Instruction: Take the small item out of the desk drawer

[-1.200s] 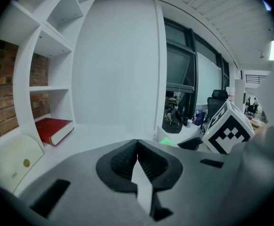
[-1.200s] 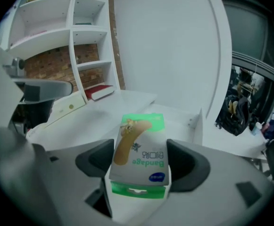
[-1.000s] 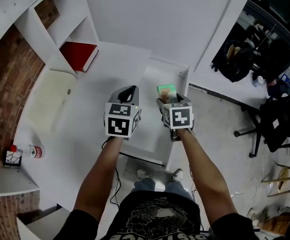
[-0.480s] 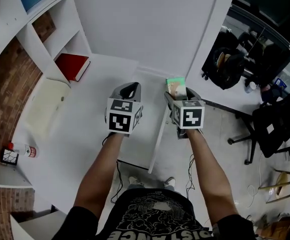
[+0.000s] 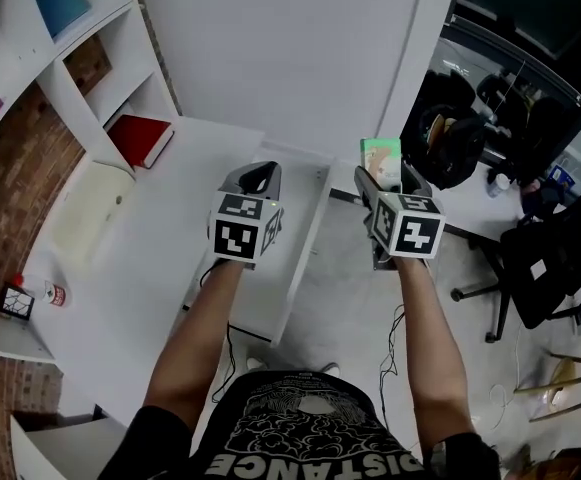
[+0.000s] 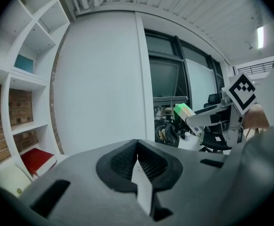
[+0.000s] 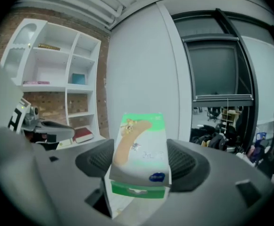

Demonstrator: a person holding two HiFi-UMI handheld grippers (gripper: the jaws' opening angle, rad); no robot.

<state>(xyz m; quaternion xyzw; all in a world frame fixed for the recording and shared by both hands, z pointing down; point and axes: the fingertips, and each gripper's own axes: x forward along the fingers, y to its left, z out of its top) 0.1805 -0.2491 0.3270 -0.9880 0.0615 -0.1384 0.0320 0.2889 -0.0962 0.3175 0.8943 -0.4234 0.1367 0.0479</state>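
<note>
The right tool point(image 5: 384, 175) grasps a small box point(image 5: 381, 157), its jaws spread wide with a pad pressed on each long side. The box stands on end past the tabletop's point(image 5: 160, 268) right edge, raised above it, over the floor. In the right gripper view the box point(image 7: 139, 149) is white and green, with a picture of a tan plaster strip and a blue oval logo; its small print is too blurred to read. The left tool point(image 5: 258, 175) is clenched on nothing, jaws meeting, above the tabletop's right part. A bottle point(image 5: 54, 294) stands at the tabletop's left edge, label unreadable. The person's shirt point(image 5: 305, 438) reads "DISTANCE".
</note>
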